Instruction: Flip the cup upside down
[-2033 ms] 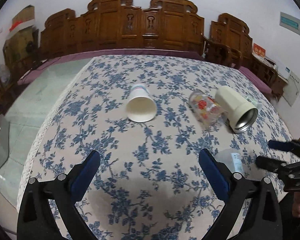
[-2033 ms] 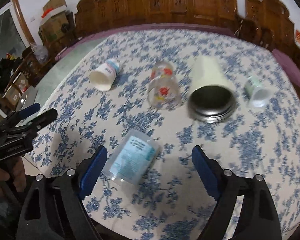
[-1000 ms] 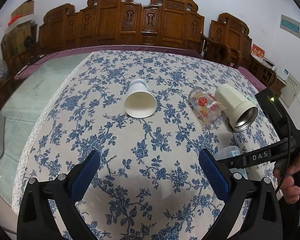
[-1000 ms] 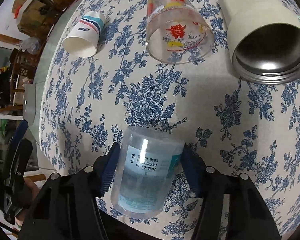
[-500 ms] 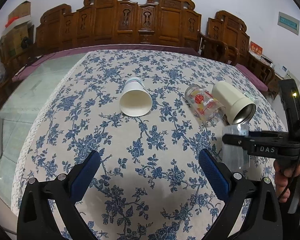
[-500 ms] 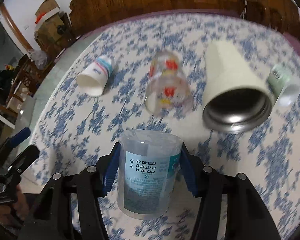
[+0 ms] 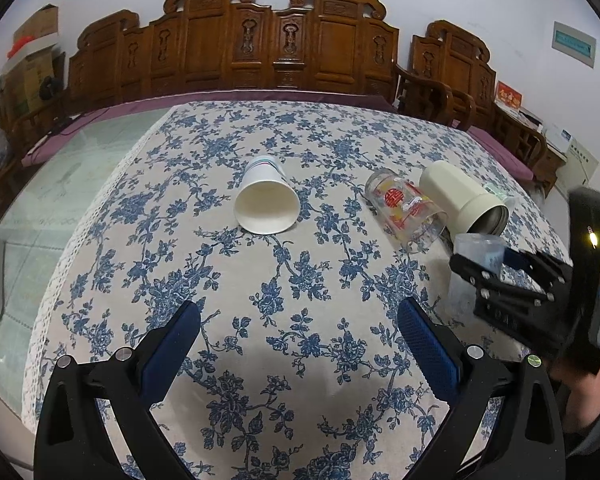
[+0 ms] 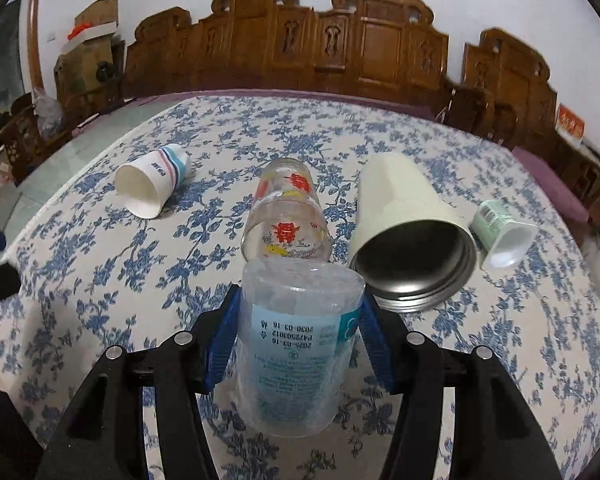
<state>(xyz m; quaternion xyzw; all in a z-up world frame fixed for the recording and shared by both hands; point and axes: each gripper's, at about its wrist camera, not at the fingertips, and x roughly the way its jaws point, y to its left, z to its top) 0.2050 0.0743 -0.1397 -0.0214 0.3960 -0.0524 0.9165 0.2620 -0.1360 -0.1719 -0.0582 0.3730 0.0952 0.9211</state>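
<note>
My right gripper [image 8: 296,328] is shut on a clear plastic cup [image 8: 296,344] with a pale blue label. The cup stands upside down, its closed base up and its printing inverted, at or just above the tablecloth. The same cup [image 7: 476,264] and the right gripper [image 7: 496,268] show at the right of the left wrist view. My left gripper [image 7: 300,340] is open and empty, low over the near middle of the table.
On the blue-flowered tablecloth [image 7: 300,280] lie a white paper cup [image 7: 266,204], a printed glass [image 7: 406,208], a cream steel tumbler [image 7: 464,200] and a small green-white cup [image 8: 500,232], all on their sides. Carved wooden chairs [image 7: 284,48] line the far edge.
My right gripper closed on the lying plastic cup, lifted it and turned it over until its base faces up. The left gripper stayed open and nearly still.
</note>
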